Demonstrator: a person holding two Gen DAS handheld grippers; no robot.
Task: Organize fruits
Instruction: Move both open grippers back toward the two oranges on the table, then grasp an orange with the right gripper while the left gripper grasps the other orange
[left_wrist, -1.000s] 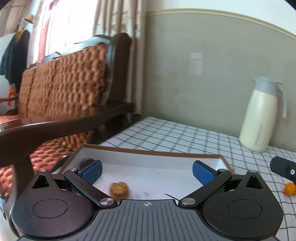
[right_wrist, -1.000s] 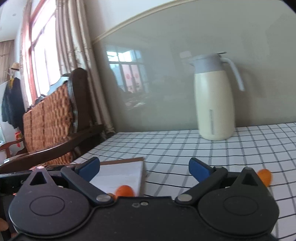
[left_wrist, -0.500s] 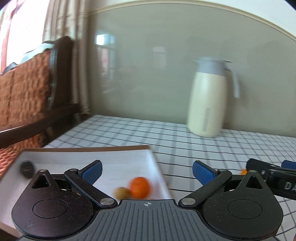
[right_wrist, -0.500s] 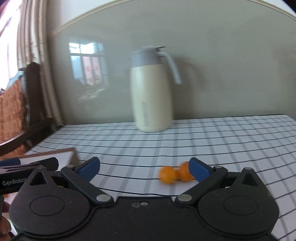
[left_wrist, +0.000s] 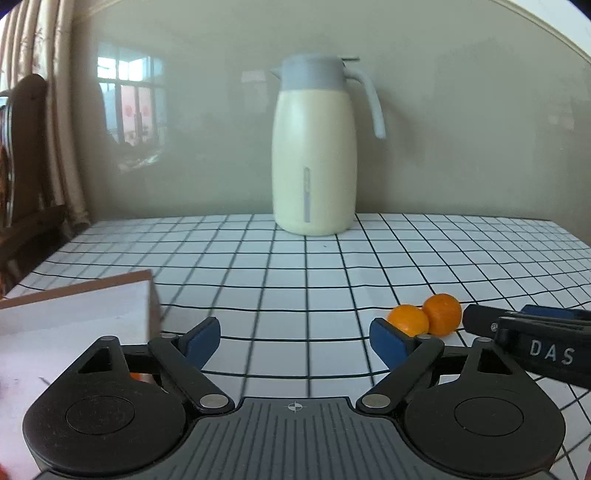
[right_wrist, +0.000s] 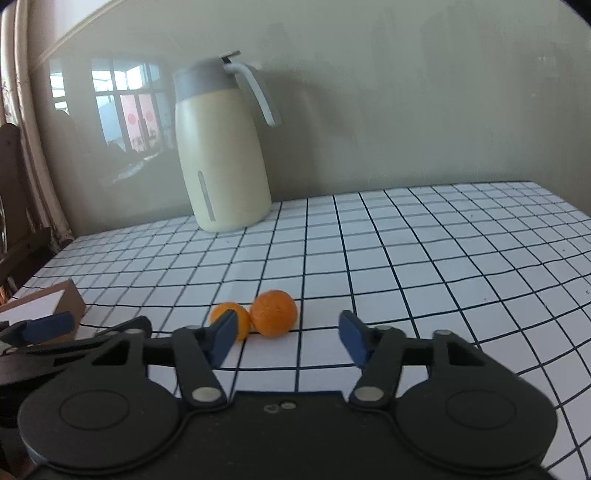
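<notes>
Two small oranges lie side by side, touching, on the checked tablecloth: a larger one (right_wrist: 274, 313) and a smaller one (right_wrist: 232, 322), also in the left wrist view (left_wrist: 442, 314) (left_wrist: 408, 319). My right gripper (right_wrist: 288, 338) is open and empty, just short of them, its left pad in front of the smaller orange. My left gripper (left_wrist: 294, 341) is open and empty, to the left of the oranges. A white box with a brown rim (left_wrist: 77, 314) lies at the left; a bit of orange fruit (left_wrist: 136, 376) shows in it behind the left finger.
A cream thermos jug (left_wrist: 314, 147) with a grey lid stands at the back of the table against the wall. A wooden chair (left_wrist: 22, 192) stands past the table's left edge. The right gripper's fingers (left_wrist: 524, 332) reach in from the right in the left wrist view.
Both grippers have swung right, away from the box and chair, and now face the jug and the two oranges. The right gripper has come closer to the oranges. Both stayed open.
</notes>
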